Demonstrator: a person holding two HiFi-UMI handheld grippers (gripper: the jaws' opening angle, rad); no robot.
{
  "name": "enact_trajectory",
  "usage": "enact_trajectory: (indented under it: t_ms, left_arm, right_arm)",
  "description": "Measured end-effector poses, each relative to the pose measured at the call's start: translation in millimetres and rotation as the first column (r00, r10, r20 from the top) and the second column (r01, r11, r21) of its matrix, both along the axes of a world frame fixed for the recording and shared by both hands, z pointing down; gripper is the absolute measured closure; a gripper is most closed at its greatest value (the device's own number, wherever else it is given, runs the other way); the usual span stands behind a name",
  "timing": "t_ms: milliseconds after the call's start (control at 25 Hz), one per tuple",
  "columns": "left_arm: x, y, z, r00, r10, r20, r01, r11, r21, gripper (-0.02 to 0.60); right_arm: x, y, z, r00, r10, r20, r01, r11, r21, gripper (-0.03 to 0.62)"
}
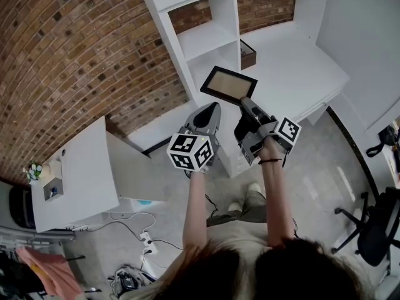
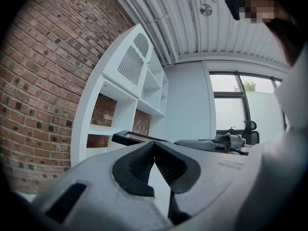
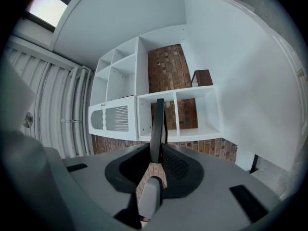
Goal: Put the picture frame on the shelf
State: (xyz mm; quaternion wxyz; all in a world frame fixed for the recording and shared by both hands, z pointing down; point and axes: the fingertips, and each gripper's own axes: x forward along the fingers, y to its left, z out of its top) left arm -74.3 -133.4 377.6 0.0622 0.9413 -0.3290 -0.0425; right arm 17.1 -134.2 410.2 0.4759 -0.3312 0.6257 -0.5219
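Observation:
The picture frame [image 1: 228,84], black-edged with a tan inside, hangs tilted in front of the white shelf unit [image 1: 201,38]. My right gripper [image 1: 244,101] is shut on the frame's near edge. In the right gripper view the frame [image 3: 157,121] stands edge-on between the closed jaws of the right gripper [image 3: 156,150], with the shelf's open compartments [image 3: 195,131] beyond. My left gripper [image 1: 212,107] hovers just left of the frame, shut and holding nothing. In the left gripper view, the left gripper [image 2: 154,144] has its jaws meeting, and the frame [image 2: 132,137] shows just past them.
A small dark box [image 1: 247,54] sits in a shelf compartment, also seen as the box [image 3: 202,77]. A white desk top [image 1: 300,67] extends right of the shelf. A white table [image 1: 75,174] with small items stands left. An office chair [image 1: 372,227] and floor cables [image 1: 145,236] lie behind.

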Motion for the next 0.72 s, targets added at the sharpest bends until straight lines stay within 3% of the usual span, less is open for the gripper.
enact_trajectory:
  t_ms: [720]
  left_arm:
    - [21, -71, 2, 0.998, -0.062, 0.003, 0.062, 0.998, -0.006, 0.571]
  right_arm:
    - [26, -79, 2, 0.999, -0.049, 0.004, 0.049, 0.999, -0.011, 0.522]
